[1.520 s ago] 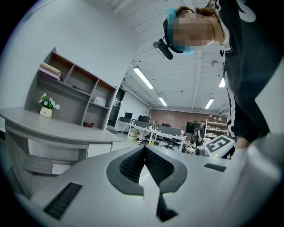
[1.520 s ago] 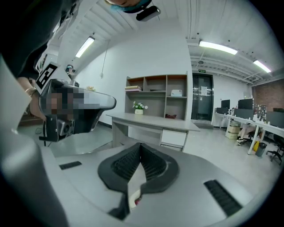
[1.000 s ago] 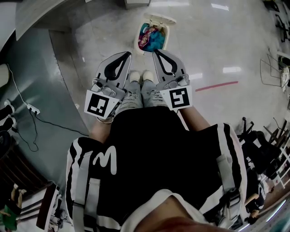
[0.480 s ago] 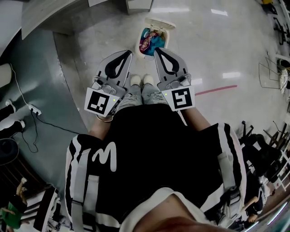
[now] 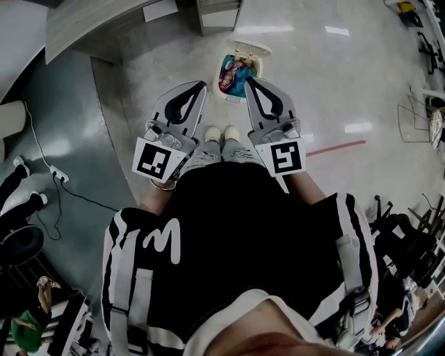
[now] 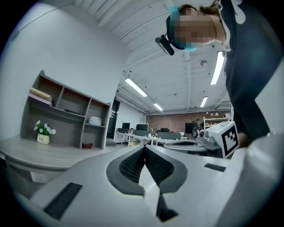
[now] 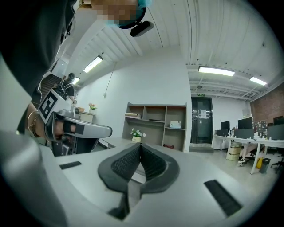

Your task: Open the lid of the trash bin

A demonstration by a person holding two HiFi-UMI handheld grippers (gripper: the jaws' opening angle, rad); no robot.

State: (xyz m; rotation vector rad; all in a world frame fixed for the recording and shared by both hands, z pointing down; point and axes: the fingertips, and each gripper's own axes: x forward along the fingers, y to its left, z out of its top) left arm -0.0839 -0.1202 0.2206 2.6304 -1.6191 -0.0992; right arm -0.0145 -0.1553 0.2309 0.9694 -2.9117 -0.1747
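Observation:
A small white trash bin (image 5: 232,99) stands on the shiny floor just beyond the person's shoes (image 5: 221,133). Its lid (image 5: 252,49) is tipped back on the far side, and blue and pink rubbish shows inside. My left gripper (image 5: 202,85) and right gripper (image 5: 247,80) are held side by side at waist height, their tips flanking the bin in the head view. Both are shut with nothing between the pads. In the left gripper view my left gripper (image 6: 144,146) points level across the room, as does my right gripper (image 7: 140,145) in its own view; the bin appears in neither.
A curved grey floor area with a power strip and cable (image 5: 58,178) lies to the left. A red line (image 5: 338,147) marks the floor at right, with chairs (image 5: 400,240) beyond. A cabinet (image 5: 218,15) stands behind the bin. Wall shelves (image 7: 156,120) show ahead of the right gripper.
The bin has slid higher and smaller in the head view, as the view has shifted. Both grippers stay shut and side by side; the lid stands open throughout.

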